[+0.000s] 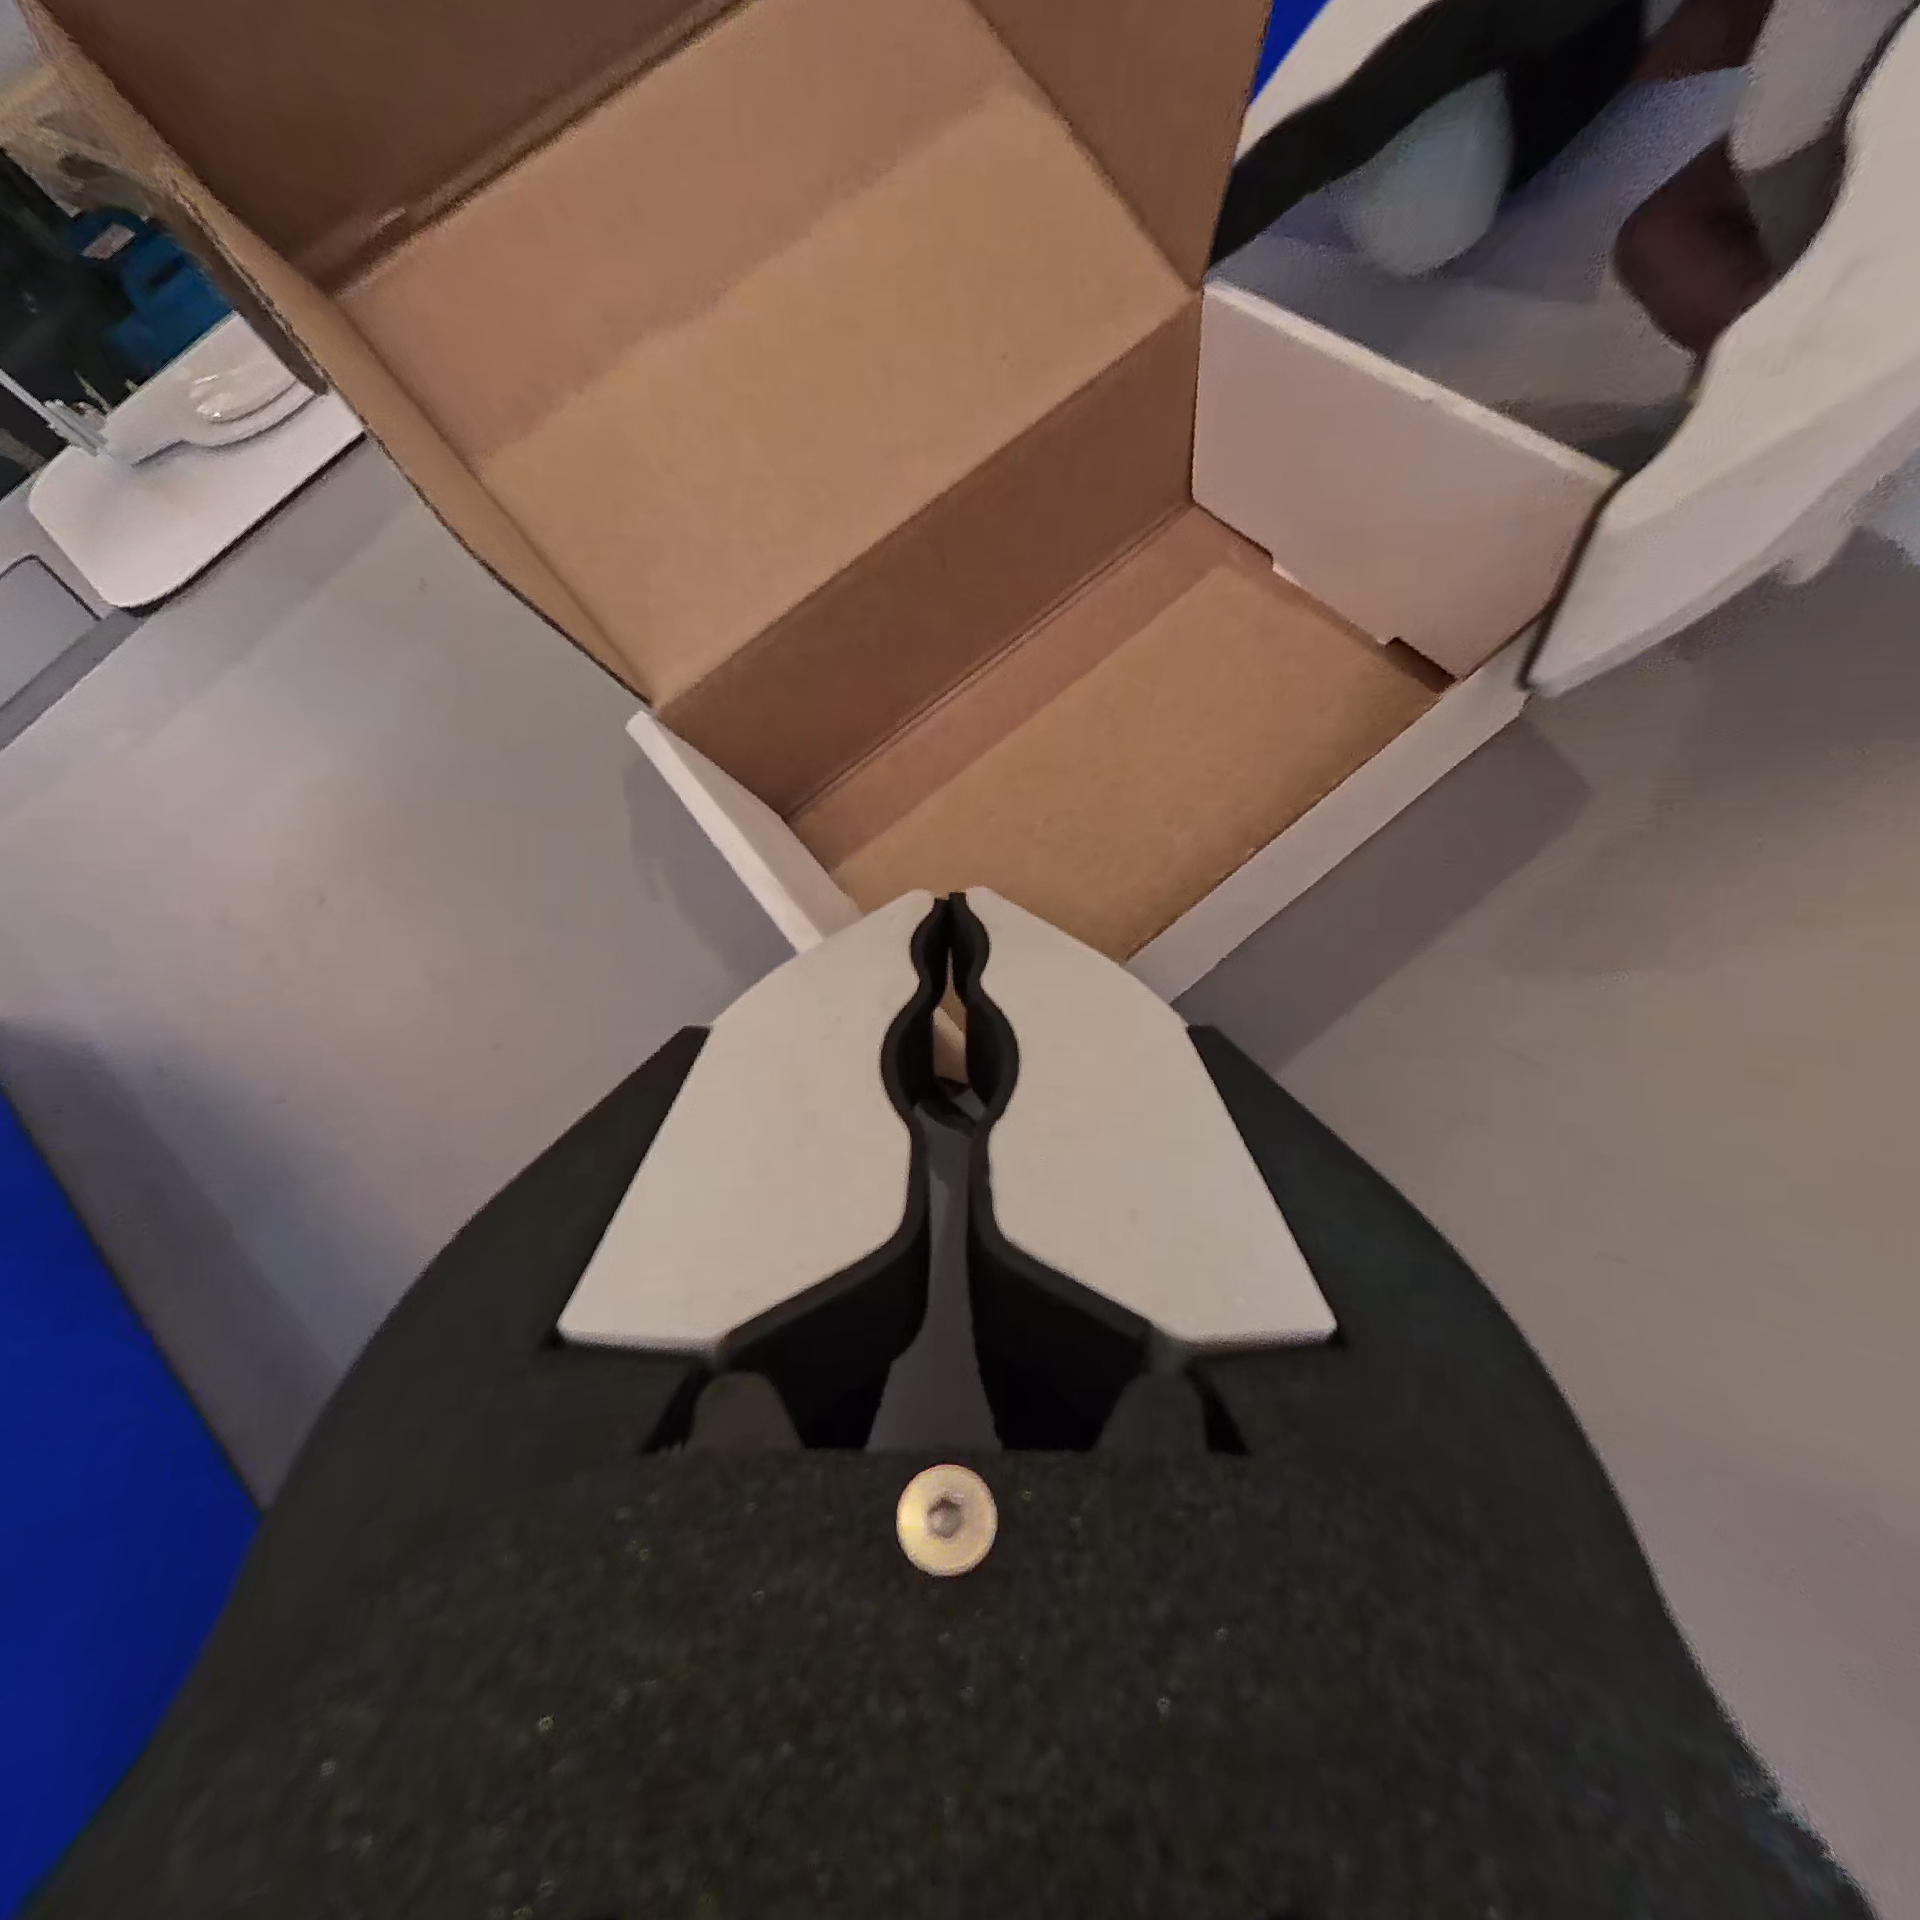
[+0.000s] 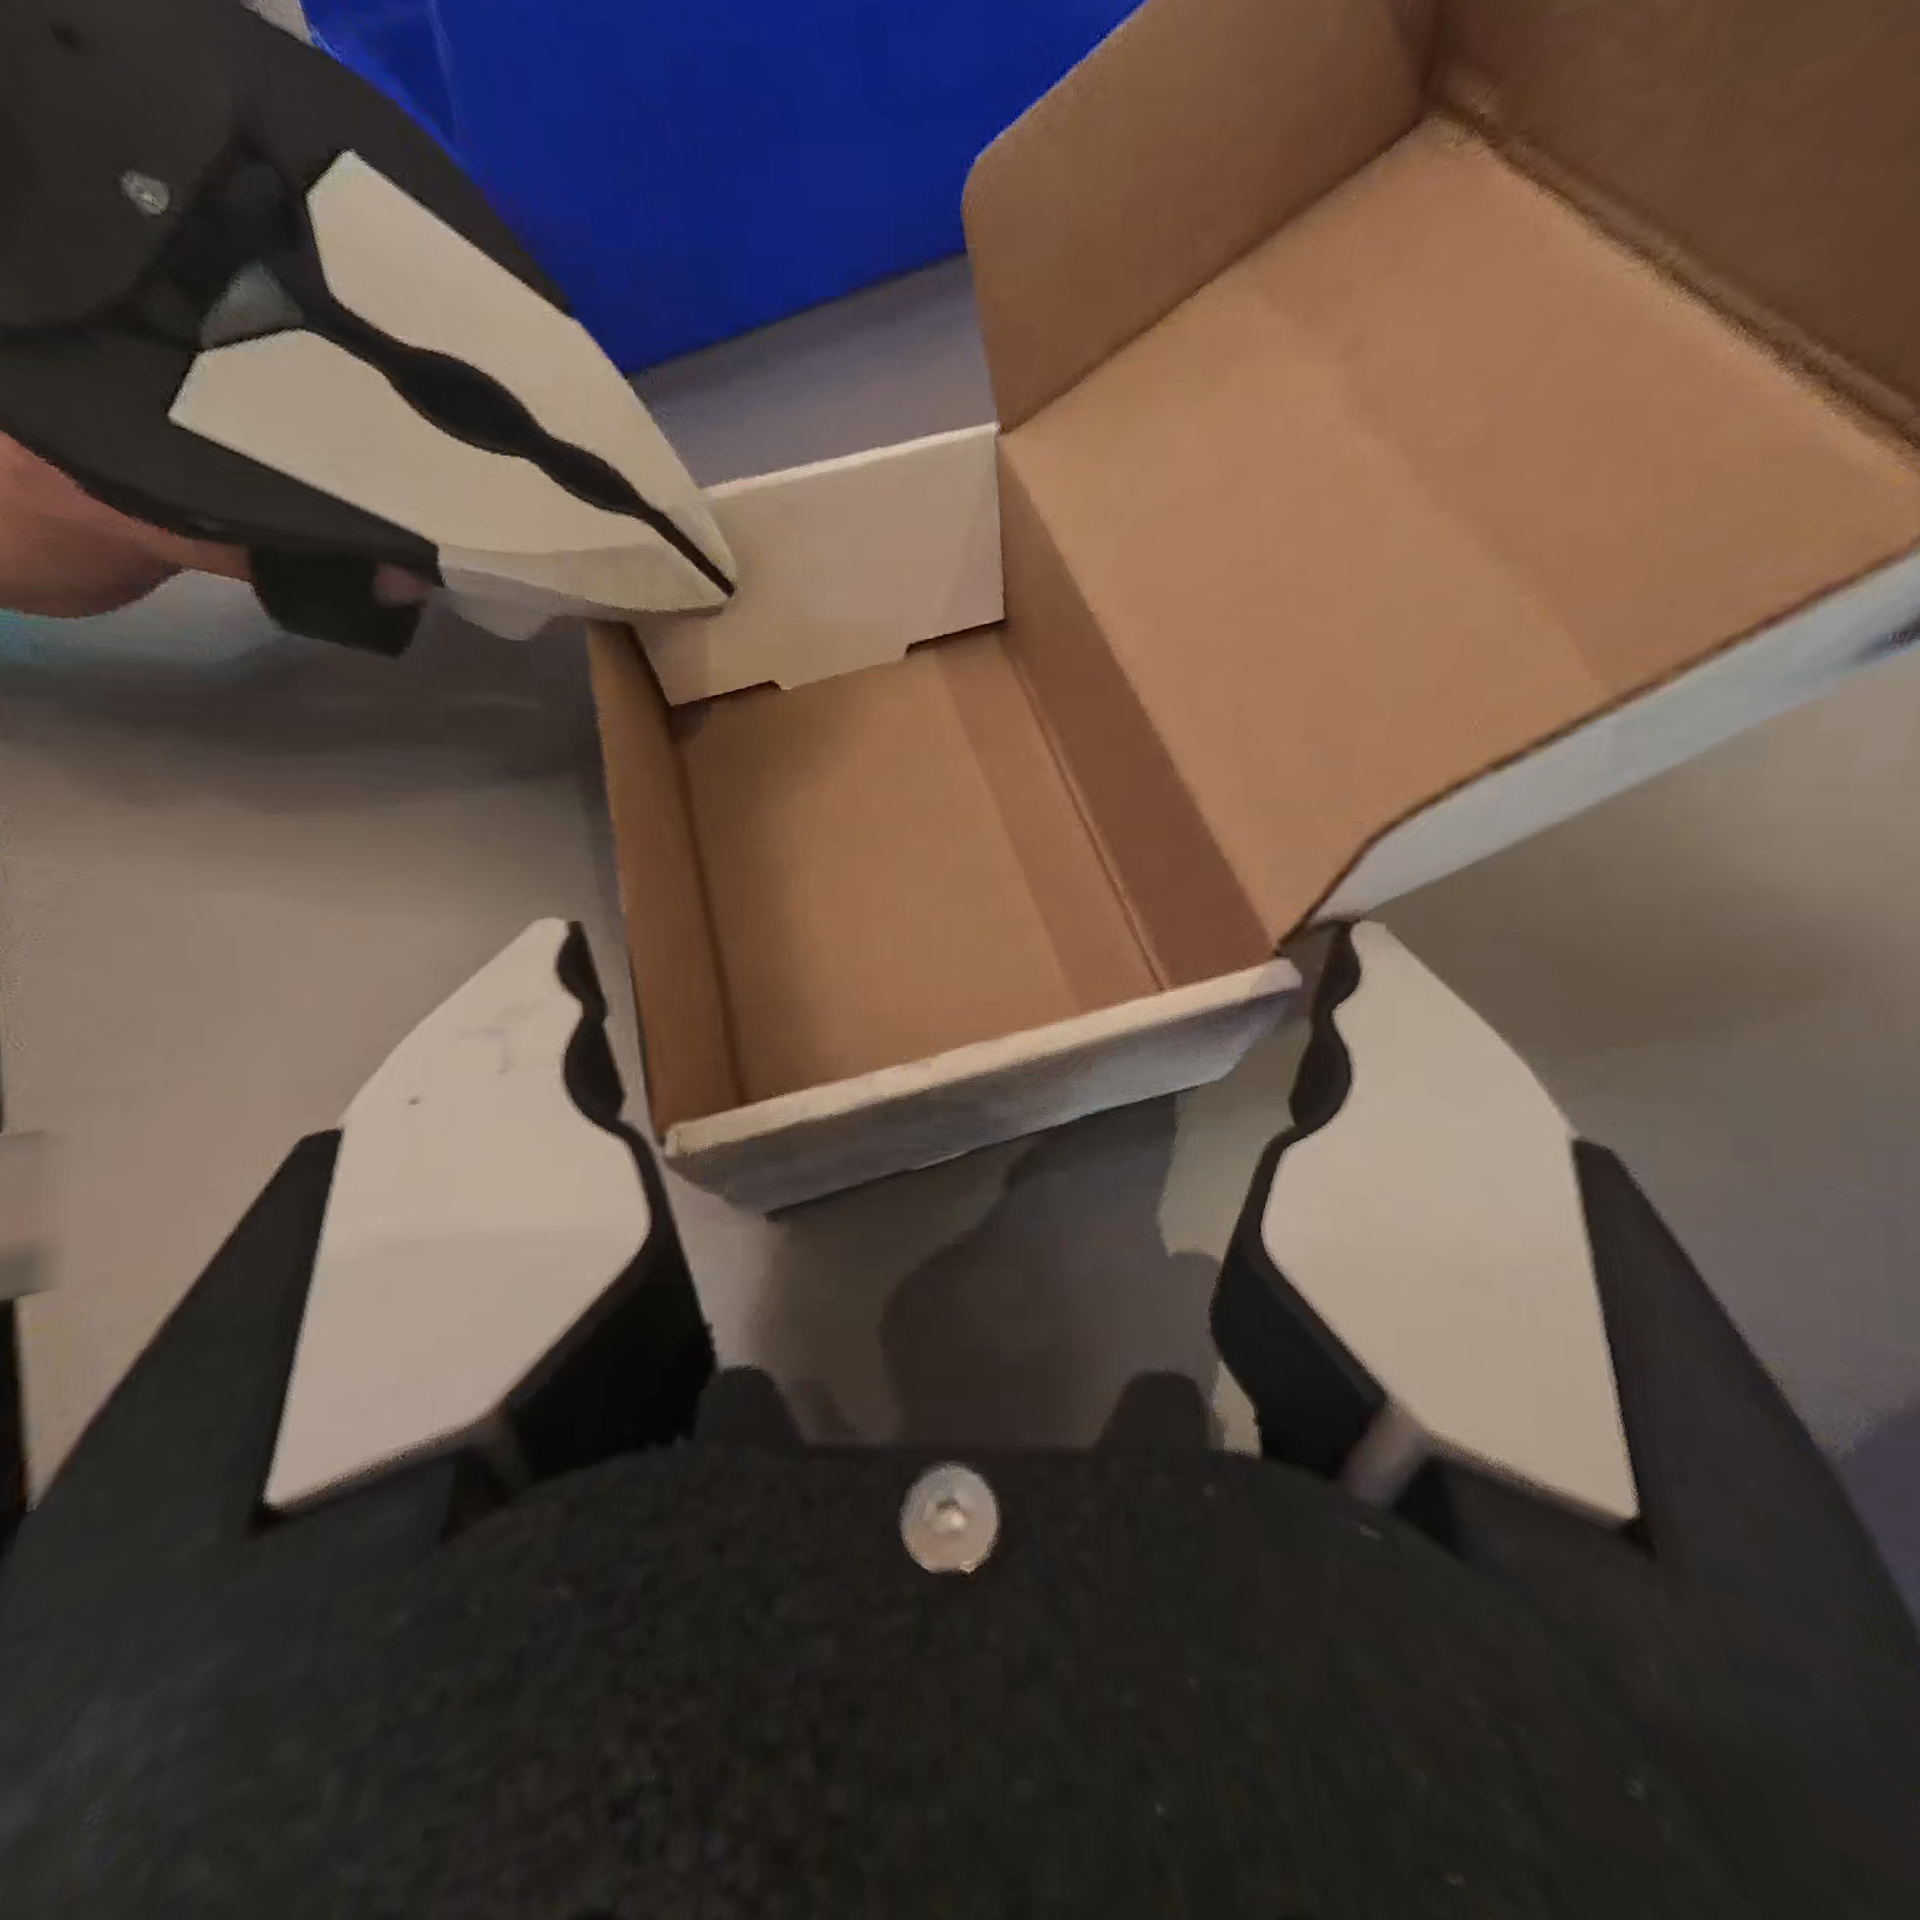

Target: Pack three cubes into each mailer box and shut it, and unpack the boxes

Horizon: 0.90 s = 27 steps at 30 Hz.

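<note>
Box: one mailer box [image 2: 914, 873], white outside and brown inside, sits open on the grey table [image 2: 260, 831] between the two tongs; its lid [image 2: 1455, 499] stands up at the back.
Contents: the box floor is bare; I see no cubes in it or anywhere in either view.
Left gripper [image 1: 951, 914]: jaws pressed together, tips at the near corner of the box; from the right wrist view they seem to touch the top of the white side flap [image 2: 862, 561], but whether any cardboard is pinched between them I cannot tell.
Right gripper [image 2: 961, 966]: jaws spread wide, straddling the near end wall [image 2: 977, 1101] without touching it, holding nothing.
Handling: I'd judge the box light and thin-walled, stiff along its folds but easy to dent or skid across the smooth table, so one tong should steady it while the other works.
Where to grip: a wall edge or the lid's front edge, pinched on the flat cardboard, looks the safest hold.
Count: one box, one lid, two tongs, no cubes seen.
Elsewhere: a blue surface [image 2: 727, 156] lies beyond the table.
</note>
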{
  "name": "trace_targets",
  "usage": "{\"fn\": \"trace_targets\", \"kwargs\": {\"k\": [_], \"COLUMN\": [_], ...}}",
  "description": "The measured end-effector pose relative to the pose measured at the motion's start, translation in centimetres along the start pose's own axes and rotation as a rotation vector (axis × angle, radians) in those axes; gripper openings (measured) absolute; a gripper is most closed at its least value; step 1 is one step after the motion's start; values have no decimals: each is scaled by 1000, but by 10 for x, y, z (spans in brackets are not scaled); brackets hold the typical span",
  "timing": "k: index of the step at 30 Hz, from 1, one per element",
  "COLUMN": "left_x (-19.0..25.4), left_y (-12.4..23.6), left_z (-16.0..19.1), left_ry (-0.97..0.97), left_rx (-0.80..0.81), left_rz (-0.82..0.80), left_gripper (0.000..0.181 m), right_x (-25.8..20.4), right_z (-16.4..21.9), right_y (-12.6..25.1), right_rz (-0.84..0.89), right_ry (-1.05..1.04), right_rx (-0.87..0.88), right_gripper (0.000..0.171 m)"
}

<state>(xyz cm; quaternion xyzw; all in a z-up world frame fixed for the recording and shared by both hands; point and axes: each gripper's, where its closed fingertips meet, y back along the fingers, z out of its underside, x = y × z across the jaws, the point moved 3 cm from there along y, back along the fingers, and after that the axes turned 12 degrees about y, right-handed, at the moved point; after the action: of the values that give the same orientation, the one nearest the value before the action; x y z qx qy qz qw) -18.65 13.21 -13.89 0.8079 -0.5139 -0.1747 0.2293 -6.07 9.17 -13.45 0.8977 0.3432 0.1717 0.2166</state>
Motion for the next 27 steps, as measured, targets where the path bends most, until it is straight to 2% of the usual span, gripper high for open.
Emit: {"fn": "trace_targets", "kwargs": {"k": [3,7,9,12,13,14,15,17,18,20,22,24,27], "left_x": [-2,-3,3,14,14,9,0,-31,-53,-101,-145,-189,-215], "left_y": [1,6,17,51,64,78,92,119,132,152,159,151,126], "left_z": [1,-1,-8,-22,-27,-29,-28,-20,-14,-2,12,27,44], "left_ry": [12,16,21,73,91,114,135,162,170,154,76,-26,-80], "left_rx": [6,61,111,203,224,224,206,142,103,26,-109,-266,-444], "left_rz": [17,23,59,152,180,190,186,154,121,60,24,-56,3], "left_gripper": [0,0,23,33,49,67,76,84,83,69,56,53,51], "right_x": [0,-1,-1,-2,-2,-2,-2,-2,-2,-2,-2,-2,-2], "right_z": [5,4,4,4,4,4,4,5,5,5,5,4,5], "right_y": [-7,-8,-8,-8,-8,-8,-8,-8,-8,-8,-8,-8,-8], "right_rz": [23,36,49,67,72,77,81,87,89,91,90,89,93], "right_ry": [80,57,47,52,48,46,43,39,38,36,37,38,38], "right_rx": [-76,-76,-79,-92,-97,-99,-100,-104,-106,-110,-108,-109,-110], "right_gripper": [119,118,118,118,118,118,118,118,118,118,118,118,118]}}
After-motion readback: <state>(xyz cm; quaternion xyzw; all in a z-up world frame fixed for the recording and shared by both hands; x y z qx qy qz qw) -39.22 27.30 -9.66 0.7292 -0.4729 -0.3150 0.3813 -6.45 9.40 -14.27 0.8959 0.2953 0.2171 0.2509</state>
